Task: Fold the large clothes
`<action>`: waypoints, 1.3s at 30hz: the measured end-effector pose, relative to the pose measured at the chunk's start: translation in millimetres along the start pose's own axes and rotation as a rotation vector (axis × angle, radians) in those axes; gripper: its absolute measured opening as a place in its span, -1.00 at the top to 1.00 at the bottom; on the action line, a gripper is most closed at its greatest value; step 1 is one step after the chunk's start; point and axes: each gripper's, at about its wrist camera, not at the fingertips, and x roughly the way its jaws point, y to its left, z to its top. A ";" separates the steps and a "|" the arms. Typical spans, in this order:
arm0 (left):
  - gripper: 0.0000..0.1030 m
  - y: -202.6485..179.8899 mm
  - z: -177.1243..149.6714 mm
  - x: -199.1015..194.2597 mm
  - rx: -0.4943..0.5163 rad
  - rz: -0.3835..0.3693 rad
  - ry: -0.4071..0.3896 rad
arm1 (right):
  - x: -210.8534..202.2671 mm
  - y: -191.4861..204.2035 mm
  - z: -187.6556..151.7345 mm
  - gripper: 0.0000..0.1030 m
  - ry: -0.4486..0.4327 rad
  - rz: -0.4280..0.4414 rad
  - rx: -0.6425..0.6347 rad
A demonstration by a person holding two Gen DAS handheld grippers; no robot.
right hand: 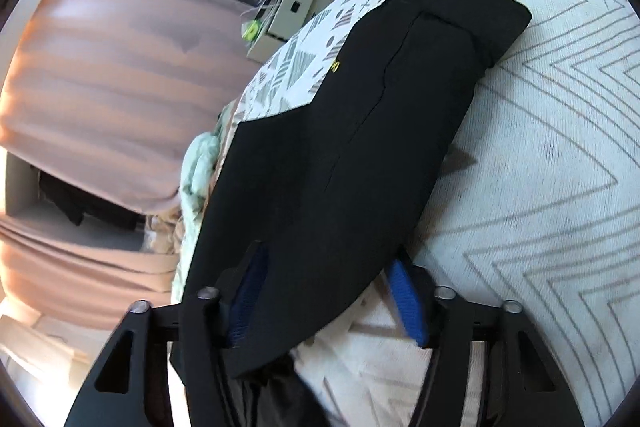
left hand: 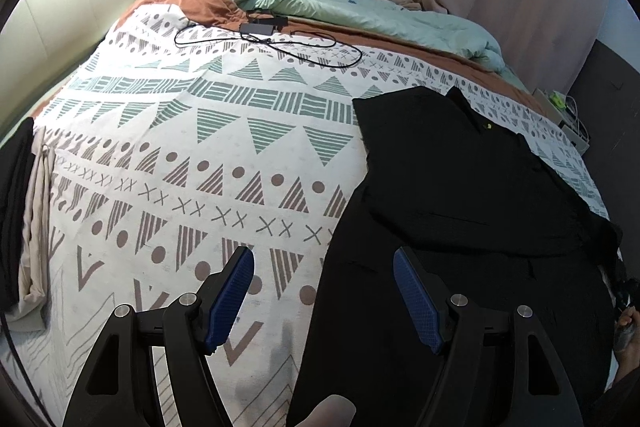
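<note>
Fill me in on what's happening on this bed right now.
A person holding two grippers is folding a black garment spread on the patterned bedspread. The right gripper has the garment's edge between its fingers. The left gripper hovers open above the garment's near edge, holding nothing.

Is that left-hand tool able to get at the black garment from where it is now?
Probably yes. The left tongs stand open right over the near edge of the black garment on the patterned bedspread, with nothing lying between them.
</note>
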 end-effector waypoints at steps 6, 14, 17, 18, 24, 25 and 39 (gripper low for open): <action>-0.42 8.7 3.2 1.9 -0.038 0.008 0.004 | -16.3 12.0 1.6 0.91 -0.072 0.017 0.006; -0.42 11.5 4.0 -4.5 -0.078 -0.023 -0.007 | -56.8 122.7 -36.8 0.91 -0.156 0.191 -0.226; -0.42 11.8 4.7 -5.7 -0.103 -0.050 -0.012 | -65.2 163.7 -63.5 0.91 -0.144 0.266 -0.293; -0.42 11.9 4.8 -5.9 -0.110 -0.058 -0.012 | -64.1 176.9 -71.0 0.91 -0.139 0.282 -0.317; -0.42 15.2 6.4 -5.3 -0.153 -0.104 -0.013 | -68.2 238.2 -127.7 0.91 -0.079 0.376 -0.464; -0.42 17.1 6.5 -4.7 -0.164 -0.111 -0.013 | -67.4 246.4 -136.4 0.91 -0.065 0.391 -0.477; -0.42 58.7 3.2 4.0 -0.286 -0.121 0.027 | 26.6 278.4 -248.4 0.91 0.224 0.348 -0.583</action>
